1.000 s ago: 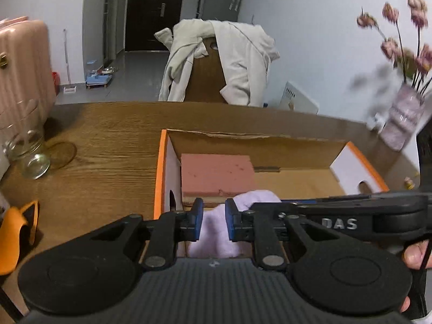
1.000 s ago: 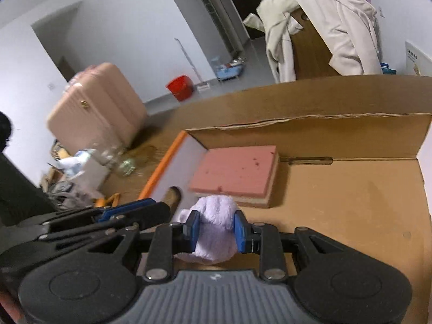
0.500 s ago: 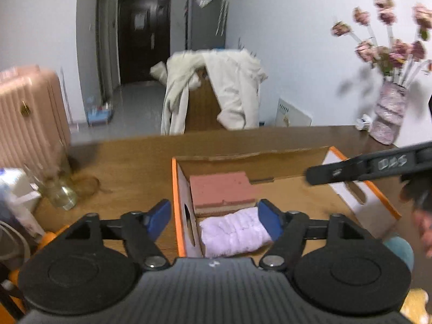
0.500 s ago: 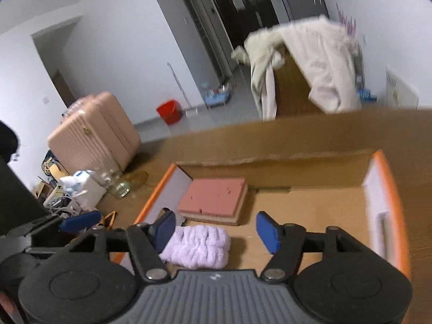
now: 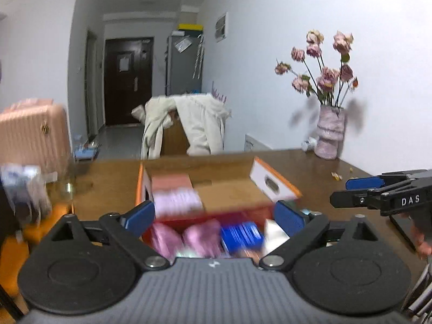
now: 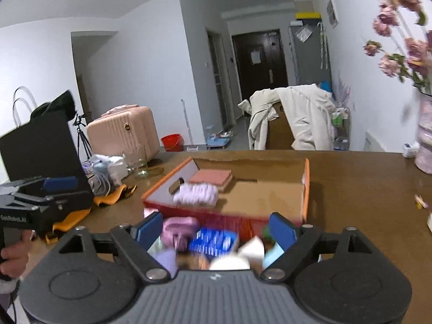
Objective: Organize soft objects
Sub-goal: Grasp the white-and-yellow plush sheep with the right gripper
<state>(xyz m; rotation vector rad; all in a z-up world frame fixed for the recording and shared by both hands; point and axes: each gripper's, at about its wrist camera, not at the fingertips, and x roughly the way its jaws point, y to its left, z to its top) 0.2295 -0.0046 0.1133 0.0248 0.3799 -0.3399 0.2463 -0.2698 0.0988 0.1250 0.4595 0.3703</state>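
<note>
Both grippers had drawn back from the cardboard box point(image 6: 272, 189) since the earlier frames, leaving the lilac towel point(image 6: 195, 195) inside it. The left gripper point(image 5: 214, 217) and right gripper point(image 6: 216, 228) had just been opening; their blue-padded jaws stood wide apart with nothing between them.

The towel, fluffy and ribbed, lay rolled at the box's left end, touching a flat pink sponge block point(image 6: 212, 177) just behind it. The box was shallow, brown inside, with orange-edged white walls and an oval handle cut-out.

Below the jaws sat a blurred heap of soft items point(image 6: 205, 243): pink, blue and white pieces, their kind not discernible.

The box rested on a dark wood-grain table point(image 6: 351, 189). A ribbed pink suitcase point(image 6: 124, 132), a cream coat point(image 6: 297, 113) draped on a chair, and a vase of dried pink roses point(image 5: 329, 135) stood in the white-walled room.
</note>
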